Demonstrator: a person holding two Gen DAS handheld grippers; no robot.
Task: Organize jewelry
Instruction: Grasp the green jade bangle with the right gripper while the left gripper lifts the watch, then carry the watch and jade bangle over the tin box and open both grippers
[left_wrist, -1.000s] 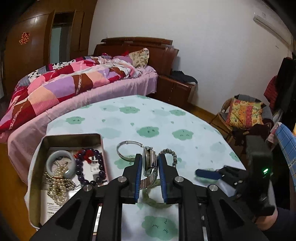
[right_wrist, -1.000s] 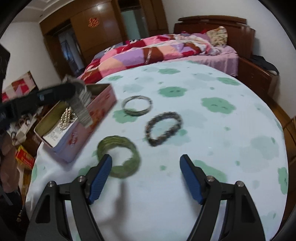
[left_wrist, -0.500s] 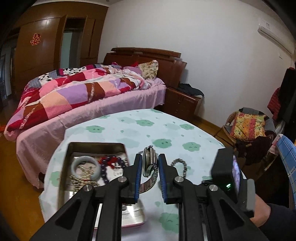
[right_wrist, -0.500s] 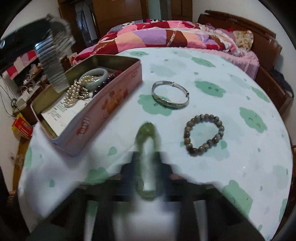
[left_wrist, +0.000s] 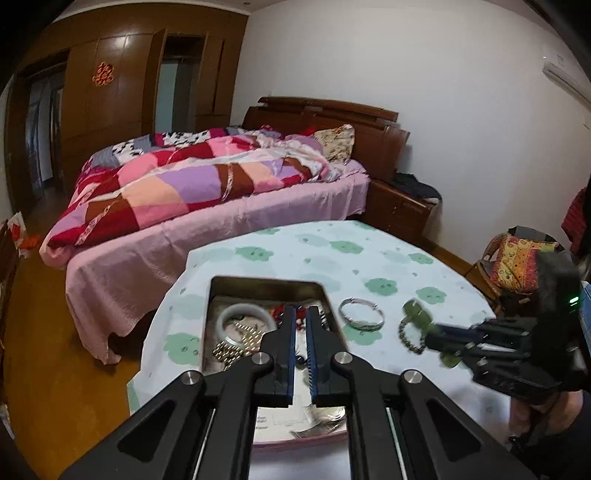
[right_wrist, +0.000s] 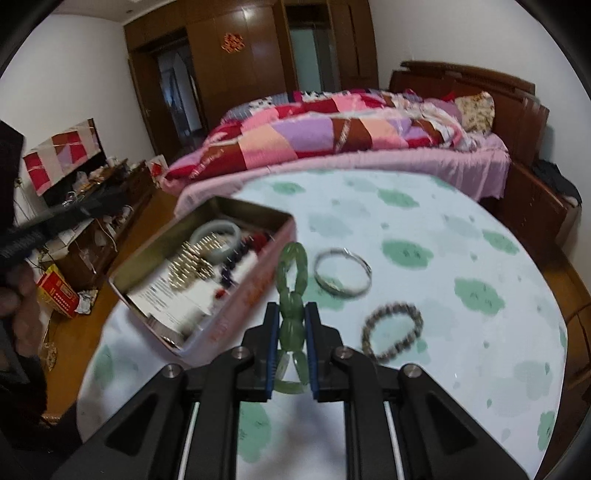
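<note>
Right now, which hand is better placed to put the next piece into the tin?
Right. The right tongs are shut on the green bracelet, raised beside the tin. The left tongs hang over the tin, nearly closed, with nothing visible between them.

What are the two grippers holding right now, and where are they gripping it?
Right gripper pinches the green bracelet across its near beads. Left gripper holds nothing visible.
</note>
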